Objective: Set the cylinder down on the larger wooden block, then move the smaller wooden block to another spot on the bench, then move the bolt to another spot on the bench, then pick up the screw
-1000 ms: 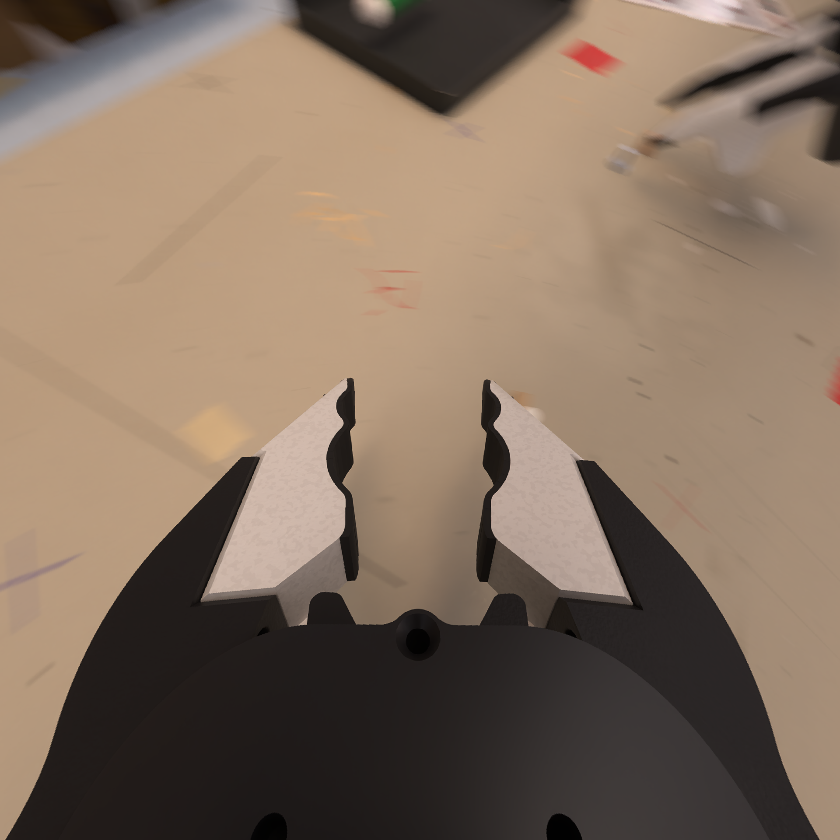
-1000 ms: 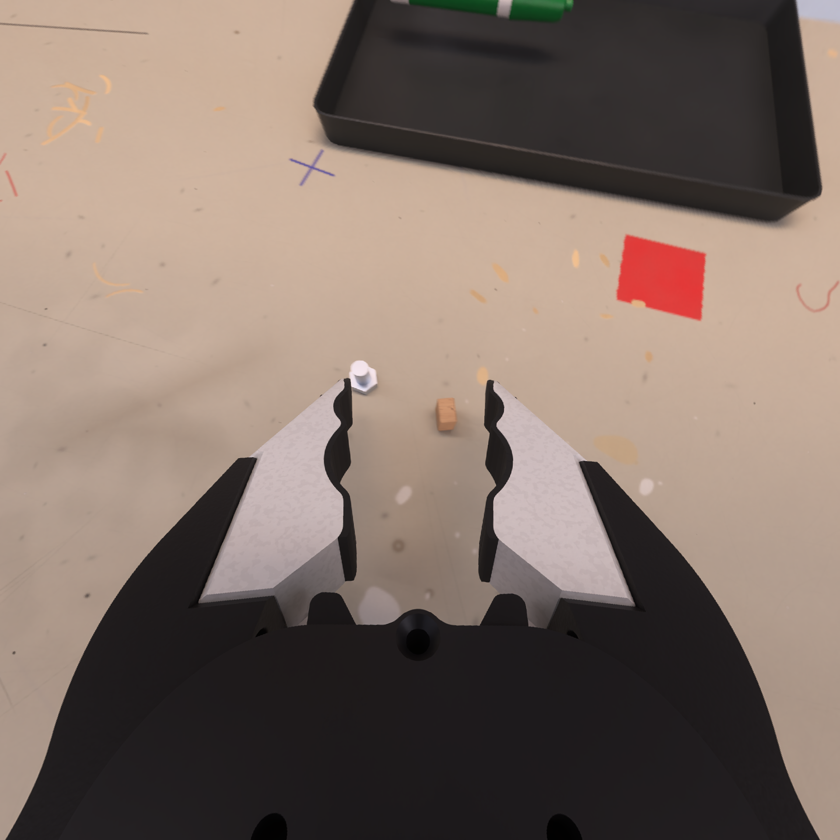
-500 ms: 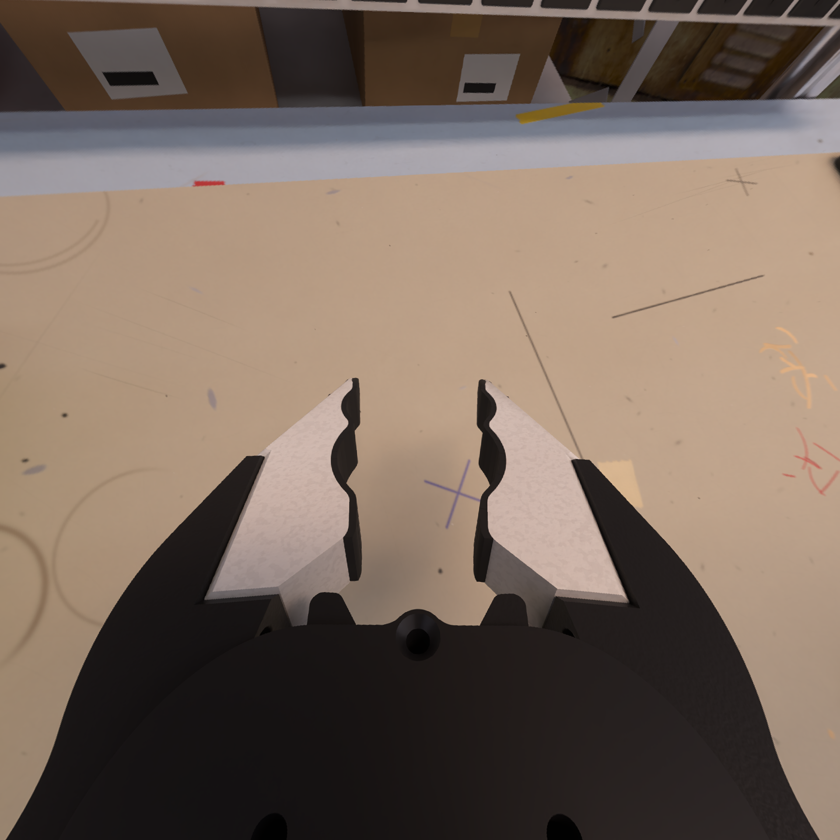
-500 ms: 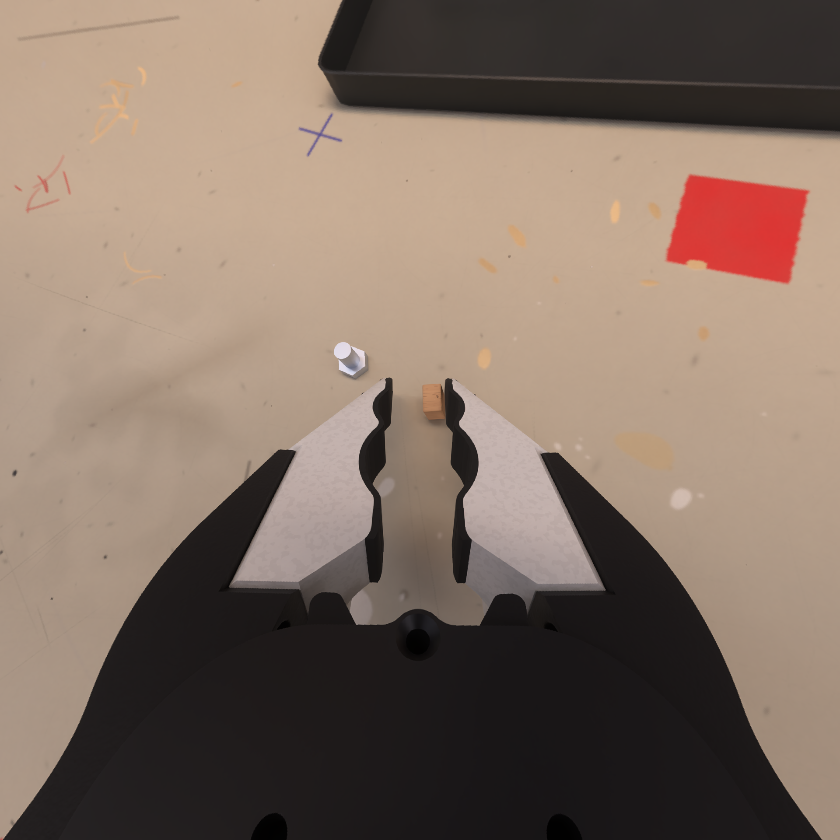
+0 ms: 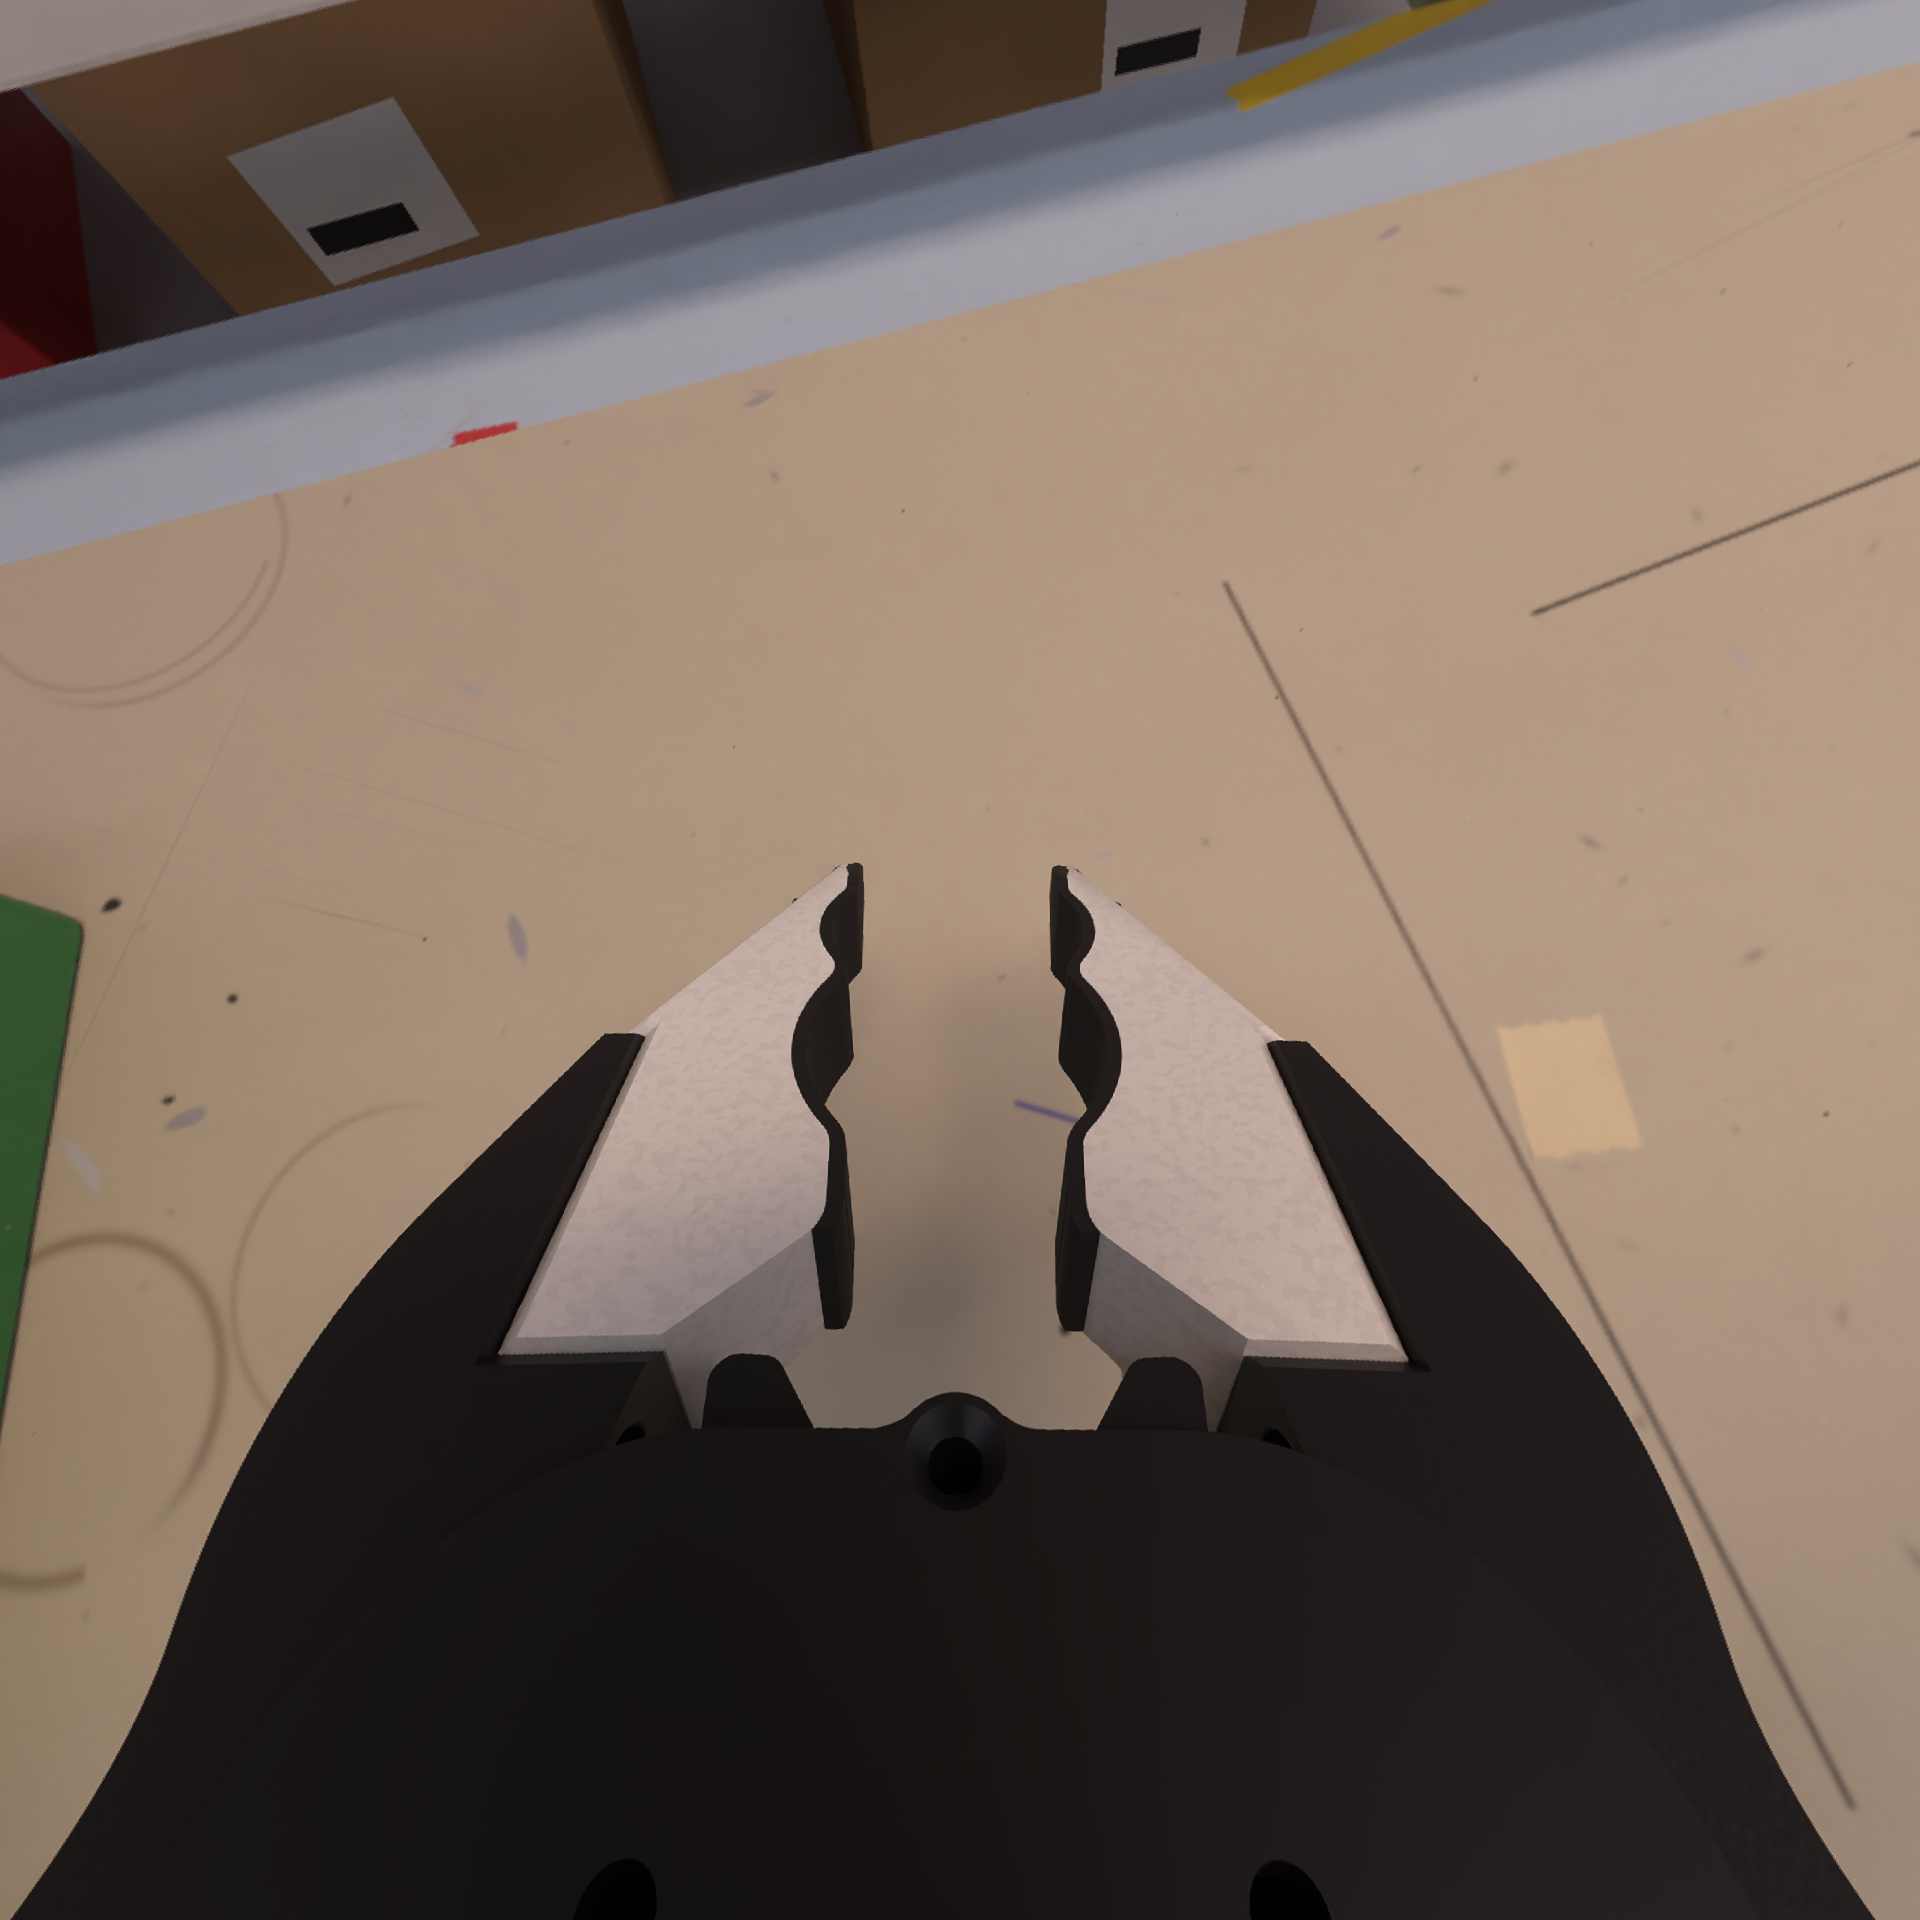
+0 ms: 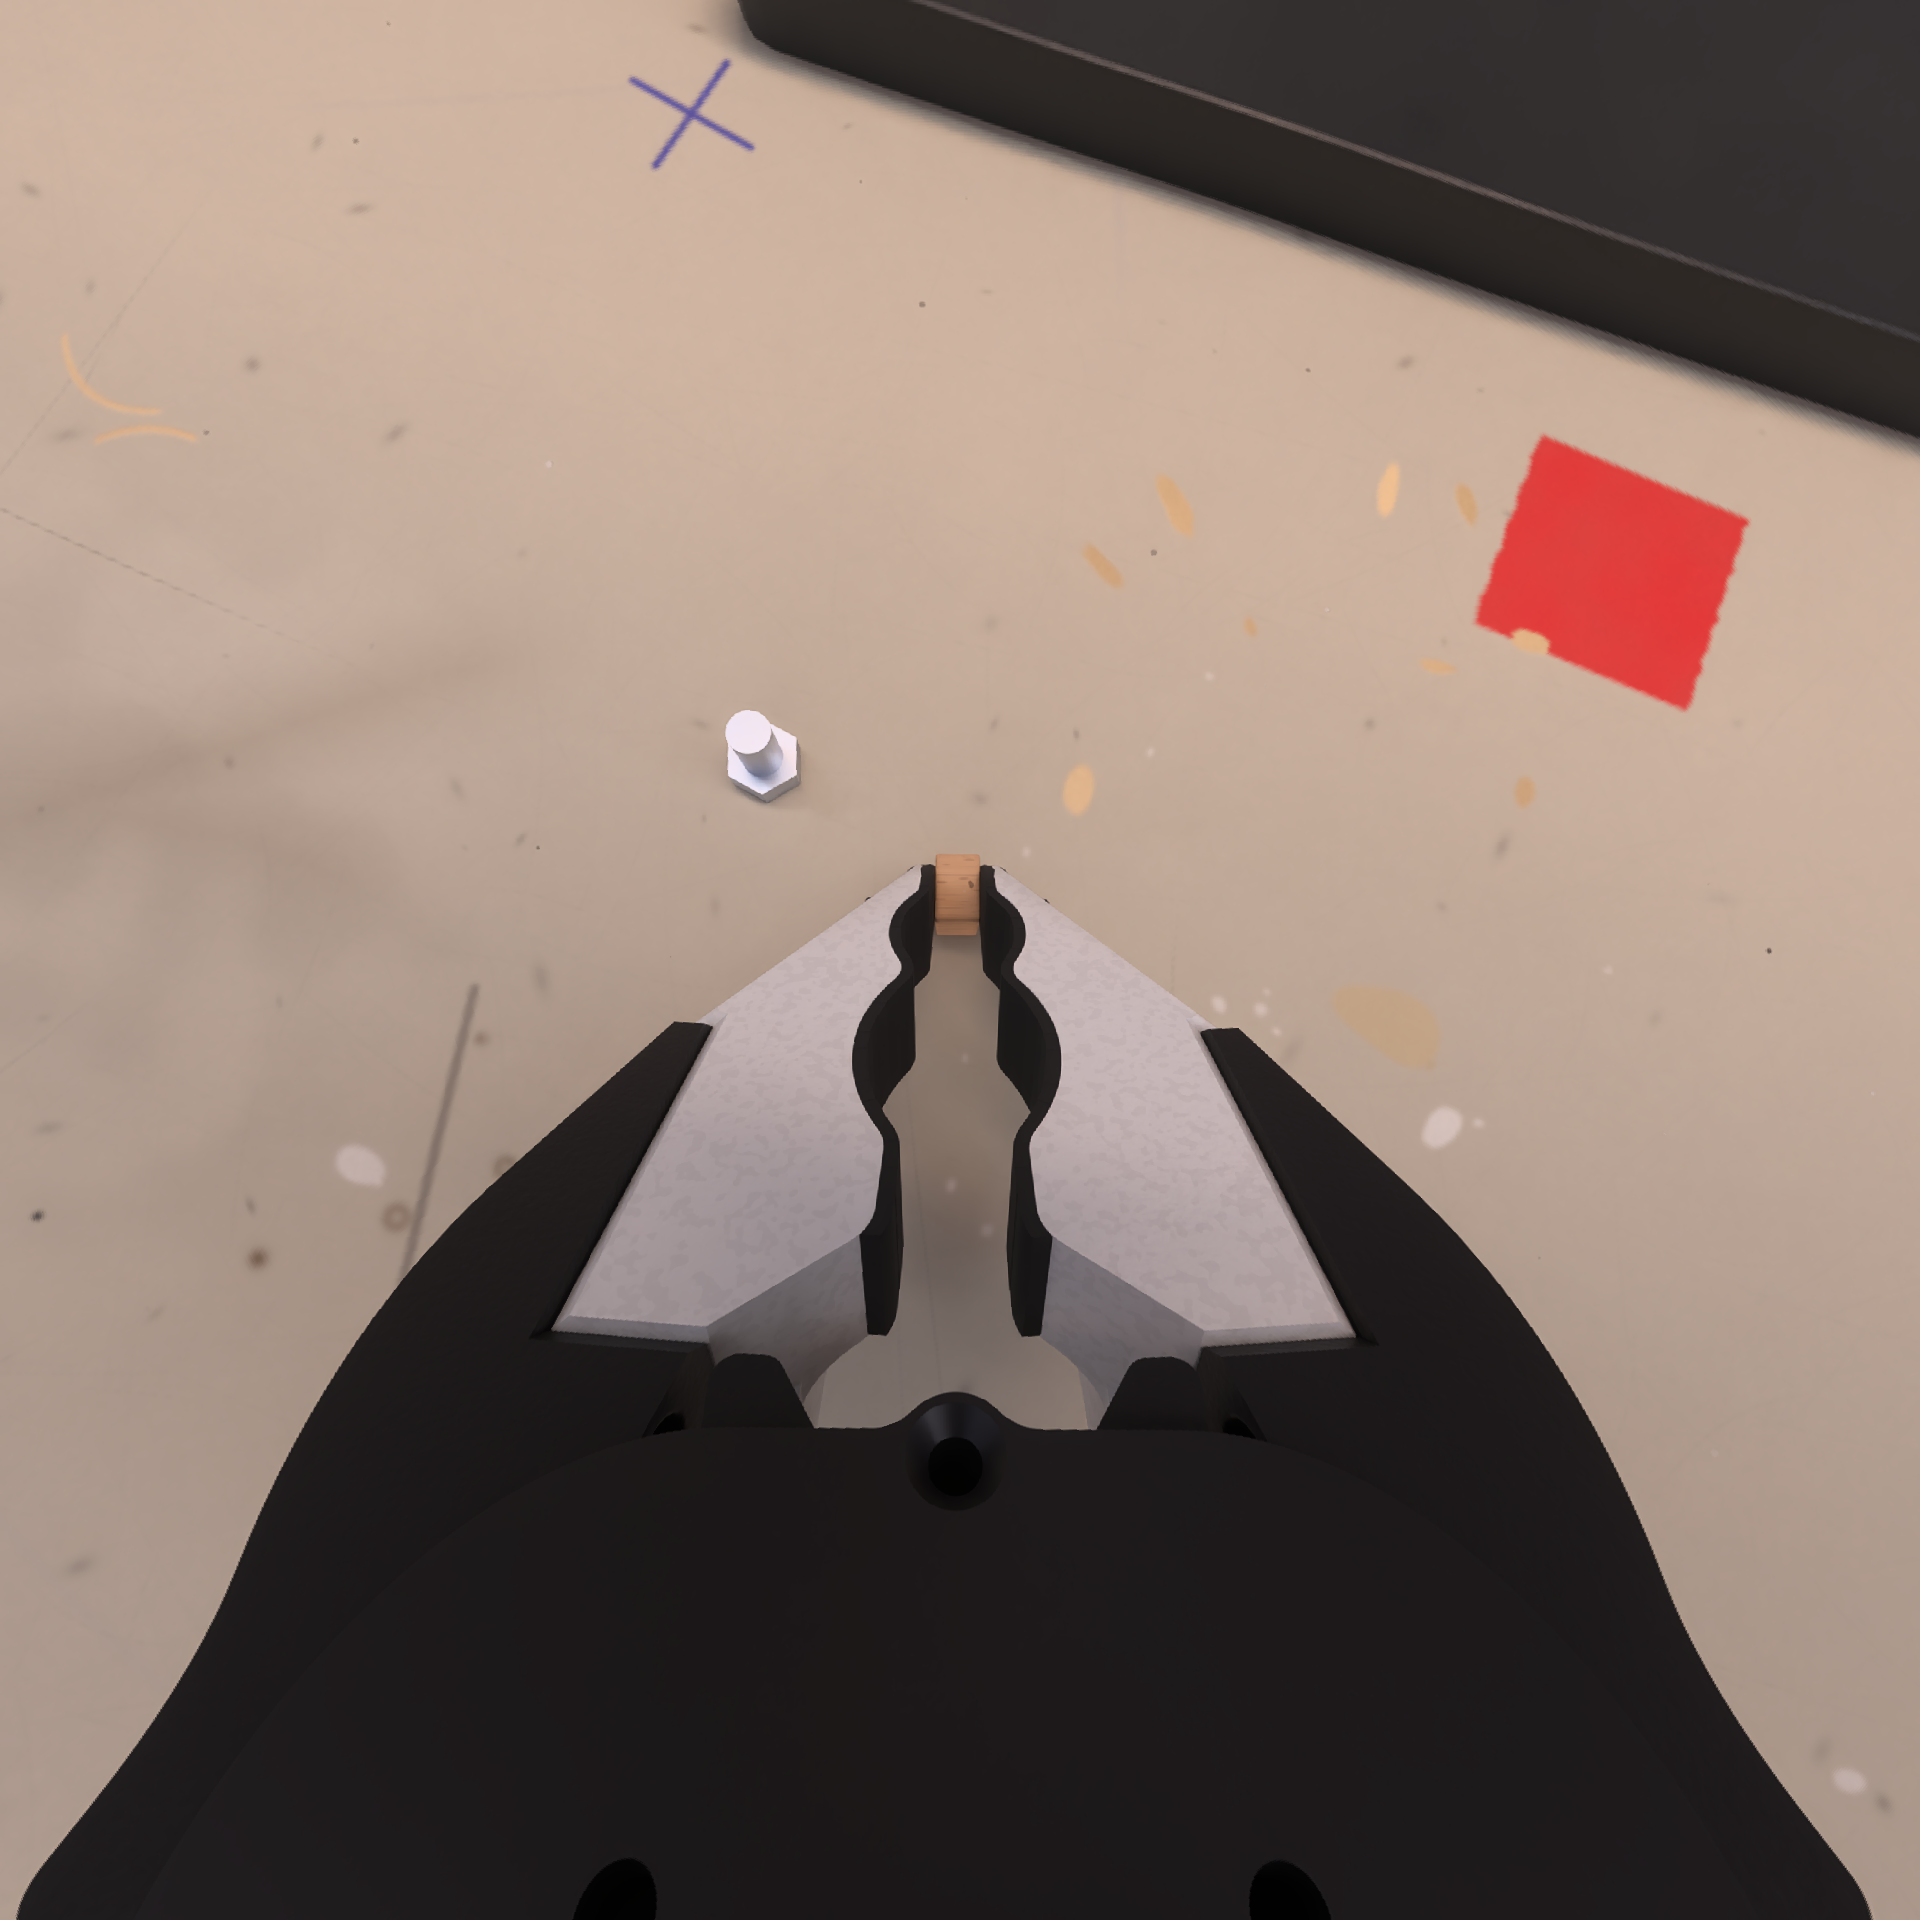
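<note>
In the right wrist view my right gripper (image 6: 956, 883) is shut on the small wooden block (image 6: 956, 894), a tiny tan cube pinched between the fingertips just over the bench. The silver bolt (image 6: 762, 755) stands head-down on the bench a little to the left of and beyond the fingertips. In the left wrist view my left gripper (image 5: 956, 883) is open and empty above bare bench. The cylinder, the larger wooden block and the screw are not in view.
A black tray (image 6: 1351, 156) lies at the upper right of the right wrist view, with a red square patch (image 6: 1616, 569) on the bench before it. In the left wrist view a green flat object (image 5: 31, 1122) lies at the left edge, and the bench's grey far edge (image 5: 727, 260) runs along the top.
My right gripper moved forward and closed from open onto the small wooden block. My left gripper swung away from the tray side toward the bench's far edge, staying open.
</note>
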Robot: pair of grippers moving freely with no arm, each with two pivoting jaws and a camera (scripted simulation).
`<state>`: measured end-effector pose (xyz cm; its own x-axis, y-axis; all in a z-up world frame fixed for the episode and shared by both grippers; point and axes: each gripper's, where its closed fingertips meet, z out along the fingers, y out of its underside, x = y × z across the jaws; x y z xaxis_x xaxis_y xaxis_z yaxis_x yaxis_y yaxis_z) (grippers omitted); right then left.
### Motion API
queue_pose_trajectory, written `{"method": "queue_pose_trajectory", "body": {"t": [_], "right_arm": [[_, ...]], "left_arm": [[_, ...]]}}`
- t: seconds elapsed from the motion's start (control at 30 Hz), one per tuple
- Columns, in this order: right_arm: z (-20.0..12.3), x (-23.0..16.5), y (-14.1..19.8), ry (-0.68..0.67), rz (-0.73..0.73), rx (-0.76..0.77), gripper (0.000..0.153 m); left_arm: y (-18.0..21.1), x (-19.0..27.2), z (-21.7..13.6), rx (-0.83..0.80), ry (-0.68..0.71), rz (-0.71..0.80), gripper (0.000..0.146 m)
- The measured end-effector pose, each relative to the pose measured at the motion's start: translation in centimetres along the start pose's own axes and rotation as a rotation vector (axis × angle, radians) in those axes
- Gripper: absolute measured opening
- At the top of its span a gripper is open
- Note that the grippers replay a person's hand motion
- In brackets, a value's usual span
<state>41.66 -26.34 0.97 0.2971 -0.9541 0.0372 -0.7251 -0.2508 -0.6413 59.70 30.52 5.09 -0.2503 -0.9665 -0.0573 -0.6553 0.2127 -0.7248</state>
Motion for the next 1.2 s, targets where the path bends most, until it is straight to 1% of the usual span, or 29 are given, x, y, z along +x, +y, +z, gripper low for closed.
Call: {"method": "queue_pose_trajectory", "body": {"t": [0.1,0.17,0.23,0.33,0.4,0.43,0.53,0.6,0.67,0.73,0.83,0.97,1.1,1.2], "right_arm": [[-0.1,0.1,0.1,0.009,0.001,-0.014,0.008],[-0.4,0.6,0.1,0.067,-0.025,-0.022,0.008],[-1.2,0.6,-0.8,0.101,-0.058,0.006,0.008],[-2.8,-1.1,-2.7,0.064,-0.151,0.027,0.008],[-3.4,-3.5,-4.1,-0.005,-0.224,0.038,0.008],[-3.4,-5.5,-4.8,-0.075,-0.257,0.053,0.008],[-3.2,-12.8,-5.8,-0.354,-0.366,0.087,0.008],[-2.6,-17.1,-5.0,-0.500,-0.456,0.069,0.008],[-1.6,-19.9,-4.0,-0.561,-0.521,0.034,0.008],[-1.0,-21.6,-3.3,-0.597,-0.542,0.019,0.008],[-0.7,-22.6,-3.1,-0.592,-0.561,0.036,0.008],[-0.8,-23.7,-3.1,-0.624,-0.570,0.046,0.008],[0.0,-23.4,-2.9,-0.573,-0.605,0.024,0.008],[0.4,-23.2,-2.5,-0.565,-0.609,0.000,0.008]], "left_arm": [[0.8,0.0,-0.3,-0.004,-0.016,0.013,0.036],[1.4,0.3,-0.5,-0.006,-0.005,0.013,0.036],[1.8,0.4,-0.8,-0.008,-0.001,0.024,0.036],[1.5,0.5,-1.3,0.015,0.004,0.041,0.035],[1.2,0.8,-1.6,0.035,0.021,0.044,0.035],[1.1,1.0,-1.7,0.041,0.030,0.042,0.035],[1.3,1.3,-1.7,0.036,0.054,0.049,0.035],[1.5,1.3,-1.7,0.031,0.051,0.059,0.035],[1.6,1.5,-1.6,0.029,0.061,0.061,0.035],[1.6,1.9,-1.6,0.028,0.083,0.054,0.035],[1.5,2.3,-1.7,0.031,0.097,0.057,0.035],[1.4,2.5,-1.8,0.037,0.092,0.076,0.035],[1.6,2.6,-1.6,0.028,0.100,0.077,0.035],[1.6,2.6,-1.6,0.028,0.098,0.079,0.035]]}}
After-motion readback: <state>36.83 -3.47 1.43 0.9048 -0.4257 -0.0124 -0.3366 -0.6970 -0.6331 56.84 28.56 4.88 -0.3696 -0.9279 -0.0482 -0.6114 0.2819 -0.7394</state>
